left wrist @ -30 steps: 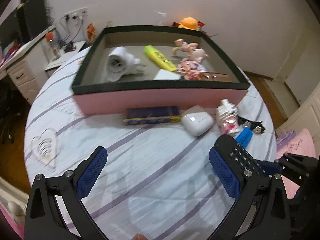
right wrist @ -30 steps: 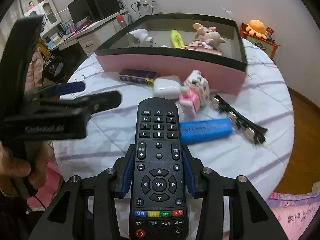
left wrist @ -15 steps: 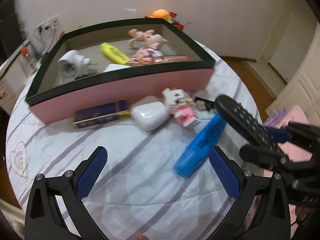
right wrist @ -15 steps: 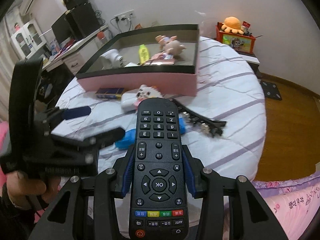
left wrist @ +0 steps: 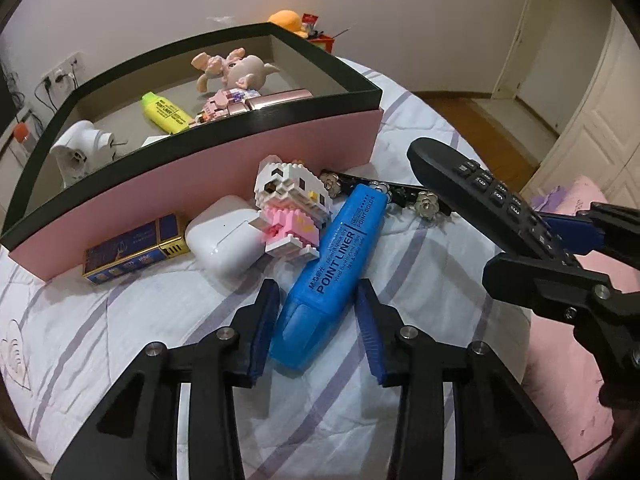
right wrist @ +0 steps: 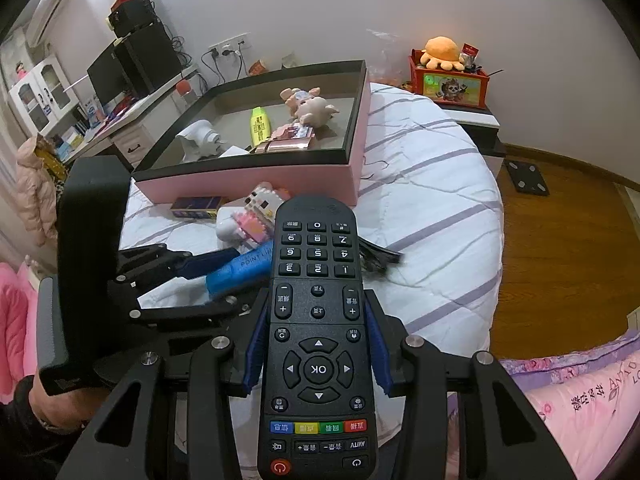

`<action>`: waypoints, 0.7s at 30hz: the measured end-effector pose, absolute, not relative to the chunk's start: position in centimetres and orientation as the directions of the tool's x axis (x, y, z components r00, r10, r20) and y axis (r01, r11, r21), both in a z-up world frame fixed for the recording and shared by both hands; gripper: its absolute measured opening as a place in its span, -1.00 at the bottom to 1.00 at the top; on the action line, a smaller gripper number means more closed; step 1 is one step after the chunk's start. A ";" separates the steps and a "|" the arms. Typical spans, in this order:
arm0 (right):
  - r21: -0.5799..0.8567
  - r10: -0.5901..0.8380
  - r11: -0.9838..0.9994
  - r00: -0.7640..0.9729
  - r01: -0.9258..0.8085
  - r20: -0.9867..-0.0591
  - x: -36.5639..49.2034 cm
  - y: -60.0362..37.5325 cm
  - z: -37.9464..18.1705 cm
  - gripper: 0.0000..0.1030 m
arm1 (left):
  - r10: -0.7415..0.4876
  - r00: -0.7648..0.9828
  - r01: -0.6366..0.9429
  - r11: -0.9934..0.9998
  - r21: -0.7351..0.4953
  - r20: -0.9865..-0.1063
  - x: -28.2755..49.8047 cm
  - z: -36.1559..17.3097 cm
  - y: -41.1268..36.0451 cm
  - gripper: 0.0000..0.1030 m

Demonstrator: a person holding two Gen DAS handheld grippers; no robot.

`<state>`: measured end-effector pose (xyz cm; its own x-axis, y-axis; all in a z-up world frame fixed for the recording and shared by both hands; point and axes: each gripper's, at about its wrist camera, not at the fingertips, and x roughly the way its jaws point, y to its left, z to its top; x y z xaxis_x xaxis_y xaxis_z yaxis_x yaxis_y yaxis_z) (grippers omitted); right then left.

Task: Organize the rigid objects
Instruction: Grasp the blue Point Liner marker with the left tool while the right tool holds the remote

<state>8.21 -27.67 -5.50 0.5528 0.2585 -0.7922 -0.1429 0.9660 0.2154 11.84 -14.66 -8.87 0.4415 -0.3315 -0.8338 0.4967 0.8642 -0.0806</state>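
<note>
Two tongs share the work: the right tongs [right wrist: 318, 354] clamp the remote [right wrist: 318, 332] aloft, while the left tongs [left wrist: 318, 320] straddle the blue marker [left wrist: 334, 264], part-open, not yet gripping, ready to lift it into the box [left wrist: 280, 152].

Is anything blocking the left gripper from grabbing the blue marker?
No. The left gripper already has its jaws on either side of the blue plastic highlighter marker, with nothing visible between them.

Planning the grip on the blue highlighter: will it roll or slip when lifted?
The blue highlighter looks rigid and probably light. Its flattish body seems unlikely to roll. The smooth plastic might slip, though the left hand-held gripper has pads either side of its cap end.
</note>
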 end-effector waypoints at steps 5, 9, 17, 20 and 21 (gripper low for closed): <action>0.212 0.254 0.967 0.552 -0.141 -0.794 8.2 -27.6 -5.6 -0.13 | -0.362 0.428 0.501 0.857 -0.116 -0.828 11.5 -8.7 -14.1 -0.31; 0.211 0.254 0.967 0.552 -0.142 -0.794 8.2 -27.5 -5.6 -0.13 | -0.386 0.412 0.516 0.845 -0.138 -0.825 10.9 -8.4 -13.8 -0.44; 0.206 0.253 0.968 0.552 -0.146 -0.795 8.1 -27.2 -5.5 -0.13 | -0.403 0.403 0.520 0.840 -0.157 -0.821 10.2 -7.9 -13.2 -0.46; 0.204 0.252 0.968 0.550 -0.148 -0.796 8.1 -27.0 -5.5 -0.13 | -0.383 0.414 0.525 0.842 -0.127 -0.826 10.8 -7.9 -13.8 -0.39; 0.205 0.253 0.967 0.551 -0.148 -0.795 8.1 -27.0 -5.5 -0.13 | -0.382 0.410 0.524 0.842 -0.129 -0.828 11.2 -8.0 -13.9 -0.38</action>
